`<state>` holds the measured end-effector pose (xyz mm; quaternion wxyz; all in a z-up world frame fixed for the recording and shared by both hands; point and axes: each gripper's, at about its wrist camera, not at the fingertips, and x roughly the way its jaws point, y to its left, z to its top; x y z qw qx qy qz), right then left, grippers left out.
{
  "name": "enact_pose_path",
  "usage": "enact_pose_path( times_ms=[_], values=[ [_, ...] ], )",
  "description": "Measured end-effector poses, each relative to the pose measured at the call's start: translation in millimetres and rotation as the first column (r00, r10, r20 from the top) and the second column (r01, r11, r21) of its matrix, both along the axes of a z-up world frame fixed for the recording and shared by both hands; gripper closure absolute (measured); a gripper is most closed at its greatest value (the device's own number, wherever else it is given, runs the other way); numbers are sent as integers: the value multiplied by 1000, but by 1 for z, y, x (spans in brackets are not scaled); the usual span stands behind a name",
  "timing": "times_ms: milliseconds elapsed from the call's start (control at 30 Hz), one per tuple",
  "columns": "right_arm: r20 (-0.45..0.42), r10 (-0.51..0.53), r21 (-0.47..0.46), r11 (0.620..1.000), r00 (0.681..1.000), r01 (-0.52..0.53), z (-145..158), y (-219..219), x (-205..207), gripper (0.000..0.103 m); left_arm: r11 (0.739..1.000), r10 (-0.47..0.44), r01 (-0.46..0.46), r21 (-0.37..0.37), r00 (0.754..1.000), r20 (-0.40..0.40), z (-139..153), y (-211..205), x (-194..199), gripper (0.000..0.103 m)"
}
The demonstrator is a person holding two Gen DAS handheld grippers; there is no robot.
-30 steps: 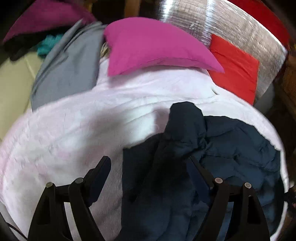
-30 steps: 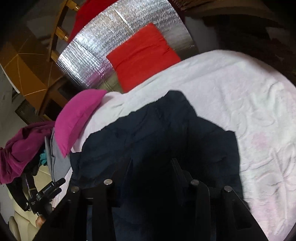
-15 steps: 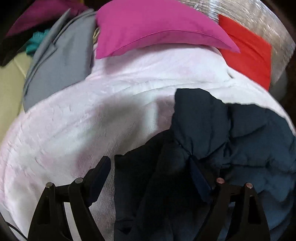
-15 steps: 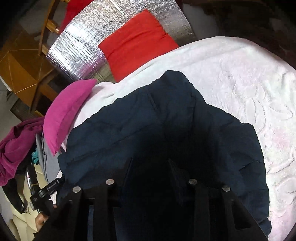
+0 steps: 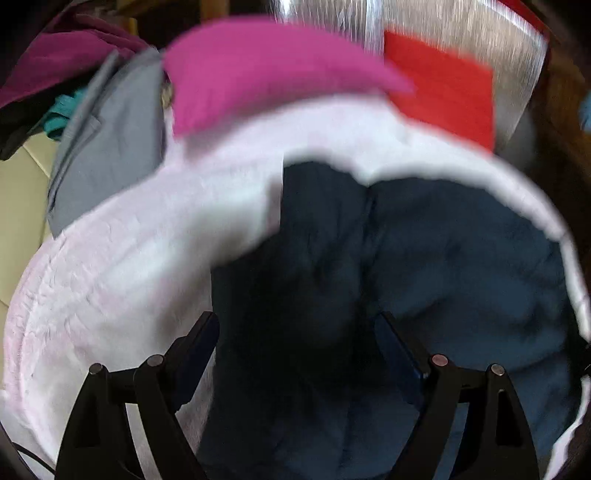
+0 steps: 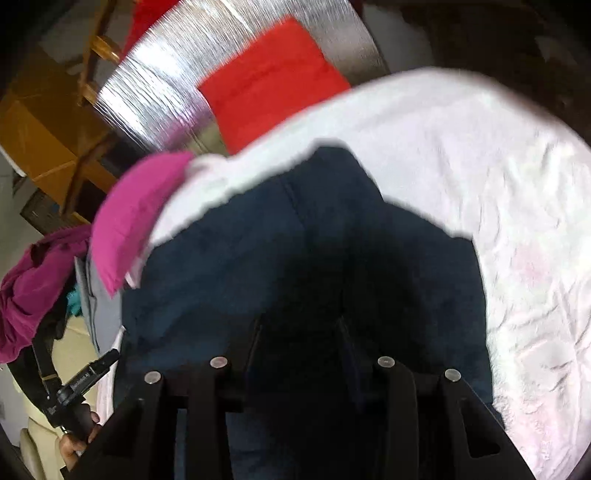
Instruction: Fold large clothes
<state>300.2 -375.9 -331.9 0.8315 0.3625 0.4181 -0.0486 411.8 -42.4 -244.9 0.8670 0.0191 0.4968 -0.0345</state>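
A dark navy padded jacket (image 5: 424,266) lies on a pale pink-white blanket (image 5: 129,266); it also shows in the right wrist view (image 6: 258,251). My left gripper (image 5: 295,328) is open, its fingers wide apart over the jacket's left part. My right gripper (image 6: 299,325) hangs low over the jacket's middle; its fingers stand a moderate gap apart with dark cloth between them, and I cannot tell if they grip it. The blanket (image 6: 480,177) spreads to the right.
A magenta pillow (image 5: 266,70) and a red pillow (image 5: 447,85) lie at the far side against a silver foil panel (image 5: 461,26). Grey cloth (image 5: 110,140) and magenta clothes (image 6: 29,288) pile at the left. Wooden furniture (image 6: 44,122) stands behind.
Both grippers have moved forward and lower over the jacket, which now fills more of each view. The jacket's far edge reaches closer to the pillows. Views are motion-blurred.
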Motion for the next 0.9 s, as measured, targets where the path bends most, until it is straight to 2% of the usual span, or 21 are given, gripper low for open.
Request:
enact_pose_path(
  times_ms=[33, 133, 233, 367, 400, 433, 500, 633, 700, 800, 867, 900],
  values=[
    [-2, 6, 4, 1000, 1000, -6, -2, 0, 1, 61, 1000, 7, -7, 13, 1000, -29, -9, -1, 3, 15],
    [13, 5, 21, 1000, 1000, -6, 6, -3, -5, 58, 997, 44, -47, -56, 997, -62, -13, 10, 6, 15],
    [49, 12, 29, 1000, 999, -13, 18, -4, -18, 55, 995, 62, -64, -77, 998, -16, 5, 17, -6, 15],
    [56, -2, 8, 1000, 998, 2, 29, -13, -39, 55, 995, 45, -42, -88, 998, 39, 23, 24, -29, 15],
    [58, -15, 14, 1000, 998, 14, 30, -18, -45, 50, 996, 50, -46, -76, 998, 46, 23, 28, -34, 15],
    [58, -32, 21, 999, 998, 30, 31, -25, -52, 42, 997, 57, -55, -51, 997, 48, 23, 33, -37, 15],
    [57, -83, 44, 996, 995, 80, 30, -42, -71, 37, 997, 71, -69, -37, 997, 34, 20, 47, -42, 15],
    [51, -162, 104, 982, 985, 156, 20, -71, -101, 37, 986, 113, -114, -119, 994, -14, 13, 79, -54, 15],
    [45, -176, 168, 972, 983, 166, 11, -79, -109, 37, 980, 115, -120, -161, 993, -39, 7, 89, -57, 15],
    [20, -146, 184, 973, 989, 140, 2, -75, -105, 38, 984, 112, -118, -133, 993, -48, 0, 86, -62, 15],
    [-25, -111, 155, 981, 994, 113, -7, -65, -95, 54, 991, 107, -112, -79, 992, -66, -12, 79, -56, 12],
    [-80, -90, 116, 988, 993, 99, -14, -58, -87, 60, 992, 103, -109, -66, 992, -78, -17, 79, -56, 11]
  ],
)
